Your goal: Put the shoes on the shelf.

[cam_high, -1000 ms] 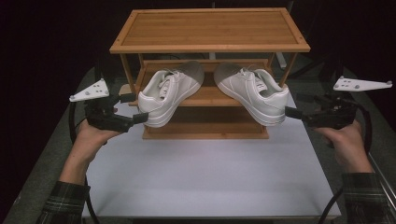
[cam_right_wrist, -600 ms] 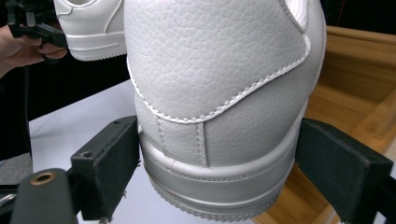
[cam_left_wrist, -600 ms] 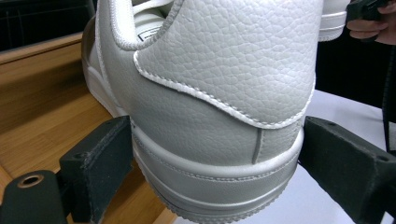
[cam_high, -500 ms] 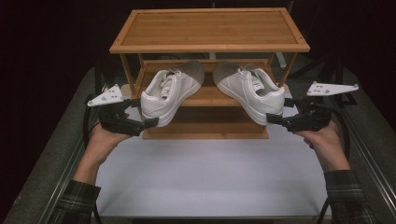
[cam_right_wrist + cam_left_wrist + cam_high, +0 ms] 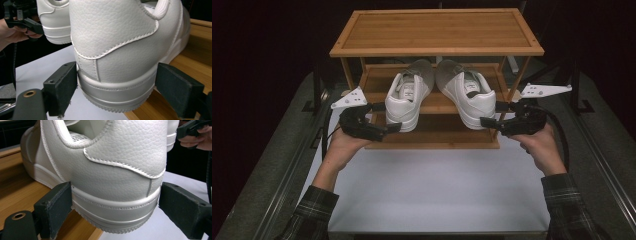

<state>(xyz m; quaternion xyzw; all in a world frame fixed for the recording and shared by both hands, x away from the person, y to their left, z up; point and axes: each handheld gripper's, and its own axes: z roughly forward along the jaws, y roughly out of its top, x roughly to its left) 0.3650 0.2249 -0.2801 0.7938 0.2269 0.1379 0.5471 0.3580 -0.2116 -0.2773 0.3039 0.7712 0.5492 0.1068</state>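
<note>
Overhead, we look down on a white table point(image 5: 432, 195) with a two-tier bamboo shoe rack point(image 5: 437, 30) standing at its far end, a pair of white sneakers resting on the lower shelf point(image 5: 439, 102), toes pointing away from us and heels overhanging its front edge. We hold one gripper in each hand, and each meets the heel of the shoe on its own side: the left gripper point(image 5: 389, 129) reaches the left sneaker point(image 5: 407, 97), the right gripper point(image 5: 487, 121) the right sneaker point(image 5: 469, 95). Each shoe's long axis runs away from its jaws and deeper into the rack, the two toes drawing close together at the back, so any pull or push would, we judge, travel along that line. Seen from the left gripper, the jaws bracket the left heel at the sole band; the left-hand pad touches the rubber while a sliver of gap shows at the other, so we judge them nearly closed but not clamped. From the right gripper, the jaws straddle the right heel the same way, close against the sole on both sides without visibly squeezing it. Both shoes show pebbled white leather at the heel, neat stitched seams, a smooth midsole and a finely ribbed lower edge.
</note>
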